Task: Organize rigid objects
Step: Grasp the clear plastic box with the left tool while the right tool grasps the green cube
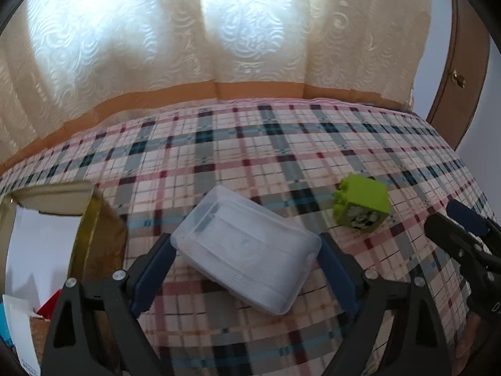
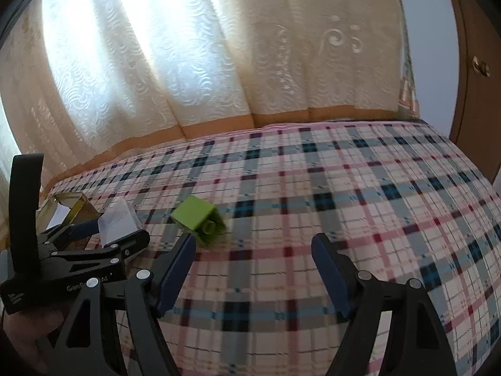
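A clear plastic box [image 1: 247, 250] lies slanted on the plaid bedspread [image 1: 266, 144]. My left gripper [image 1: 245, 244] straddles it, and both blue pads touch its two opposite corners. In the right wrist view the same left gripper [image 2: 103, 232] shows at the left with the clear plastic box [image 2: 119, 219] between its fingers. A lime green toy block [image 1: 360, 203] lies on its side to the right of the box. My right gripper [image 2: 253, 244] stands open over bare bedspread, and the green block [image 2: 197, 216] lies just beyond its left fingertip [image 2: 188, 241]. The right gripper [image 1: 463, 228] also shows at the left wrist view's right edge.
An open gold-sided cardboard box [image 1: 94, 228] with papers inside stands left of the clear box, also visible as the gold box [image 2: 78, 206]. A cream curtain [image 1: 219, 31] hangs along the bed's far edge. A brown door [image 1: 460, 78] is at the right.
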